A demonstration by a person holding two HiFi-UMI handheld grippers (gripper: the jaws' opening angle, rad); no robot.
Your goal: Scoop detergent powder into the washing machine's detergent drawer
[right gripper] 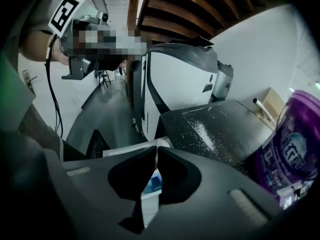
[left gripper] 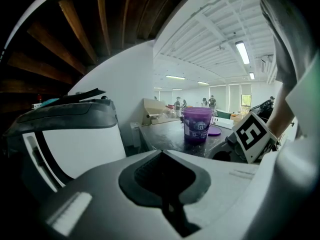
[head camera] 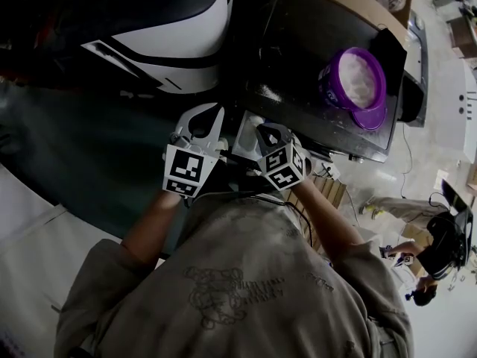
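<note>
The open purple tub (head camera: 352, 80), set on the washer's dark top (head camera: 298, 43), is judged light, stiff and spill-prone (best taken at its rim), while the left gripper (left gripper: 161, 156) and right gripper (right gripper: 156, 151) are seen closed and empty.

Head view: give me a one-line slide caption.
Left gripper and right gripper close together at the white drawer, open purple powder tub on the dark top.

A tub (head camera: 352, 80) stands on a machine top (head camera: 298, 36) ahead and right of the right gripper (head camera: 270, 134), its lid (head camera: 373, 118) just beside it. Another machine (head camera: 171, 39) stands ahead and left of the left gripper (head camera: 202, 122). A drawer (right gripper: 125, 150) lies just under the right gripper's jaws, between both grippers.
</note>
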